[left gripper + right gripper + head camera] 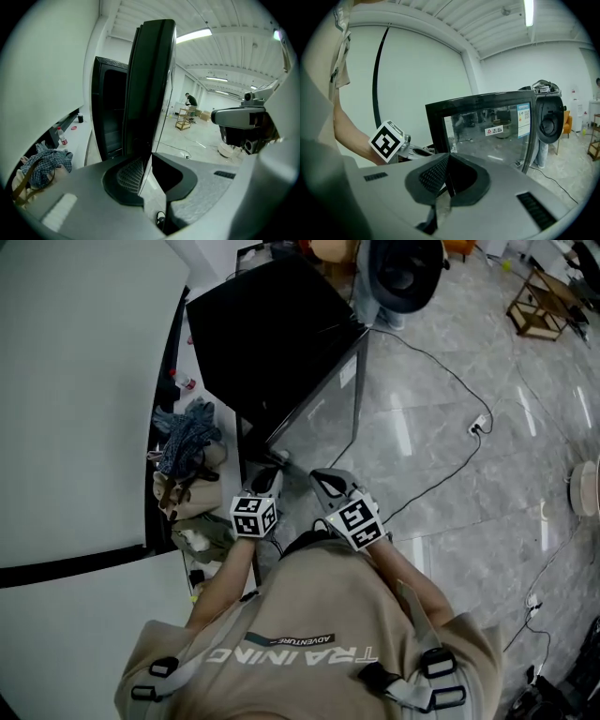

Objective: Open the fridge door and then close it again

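Observation:
The black fridge (272, 329) stands ahead of me with its glass door (314, 418) swung partly out from the body. In the left gripper view the door (152, 79) shows edge-on, with the dark open cabinet (108, 112) to its left. My left gripper (149, 158) is shut on the door's lower edge; in the head view the left gripper (269, 472) sits at the door's near corner. My right gripper (324, 480) hovers just to the right, jaws shut on nothing, facing the stickered glass door (497, 133). From its own view the right gripper (449, 163) has the left gripper's marker cube (387, 139) beside it.
A white curved wall (75, 399) runs along the left. Clothes and bags (187, 446) and a water bottle (185, 382) lie at its foot. A cable (450, 451) and power strip (478, 425) cross the grey floor on the right. A wooden trolley (542, 306) stands far right.

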